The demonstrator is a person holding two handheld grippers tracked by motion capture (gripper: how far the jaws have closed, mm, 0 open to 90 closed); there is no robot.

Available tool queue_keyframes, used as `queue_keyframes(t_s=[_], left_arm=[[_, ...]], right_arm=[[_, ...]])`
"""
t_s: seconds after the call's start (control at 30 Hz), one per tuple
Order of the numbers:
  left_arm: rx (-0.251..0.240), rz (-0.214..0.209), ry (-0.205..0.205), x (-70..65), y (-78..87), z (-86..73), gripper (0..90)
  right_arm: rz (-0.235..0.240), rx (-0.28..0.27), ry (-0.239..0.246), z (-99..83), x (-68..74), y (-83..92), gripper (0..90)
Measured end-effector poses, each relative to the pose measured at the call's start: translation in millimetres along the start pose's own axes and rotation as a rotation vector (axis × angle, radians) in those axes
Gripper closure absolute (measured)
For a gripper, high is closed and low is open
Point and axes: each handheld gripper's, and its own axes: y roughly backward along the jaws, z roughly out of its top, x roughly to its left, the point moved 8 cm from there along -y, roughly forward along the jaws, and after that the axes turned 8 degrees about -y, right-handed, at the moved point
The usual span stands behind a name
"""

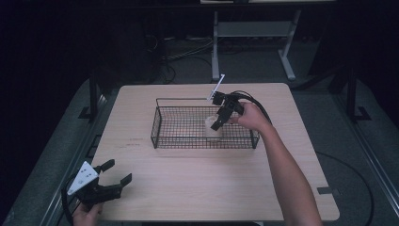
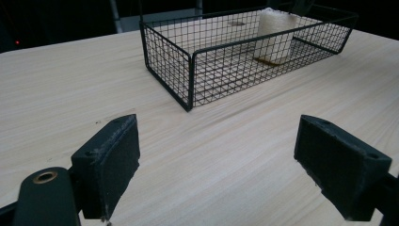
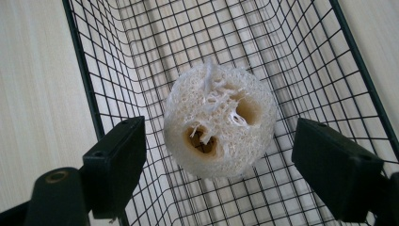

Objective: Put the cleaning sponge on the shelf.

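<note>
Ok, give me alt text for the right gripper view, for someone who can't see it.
A pale, fibrous loofah piece stands on end inside a black wire basket, seen from above with its holed top facing the camera. The right hand-held gripper is open, one black jaw on either side of the loofah and neither touching it. Light wooden table shows beside the basket.

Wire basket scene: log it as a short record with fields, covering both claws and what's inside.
container: black wire basket, mid-table, toward the far side
contents: one loofah piece, standing upright on the basket floor near its right end
right claw: above the basket, jaws open either side of the loofah, not touching it
left claw: open and empty, low over the table's near left corner, aimed toward the basket
surface: light wooden table
</note>
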Motion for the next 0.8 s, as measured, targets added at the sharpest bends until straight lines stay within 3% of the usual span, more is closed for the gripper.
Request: queue_keyframes(t_s=[0.8], left_arm=[[0.006,-0.004,-0.004,-1.0,-1.5,-0.5,14.0]], right_arm=[[-0.014,-0.053,0.015,-9.5,9.4,36.9,18.0]])
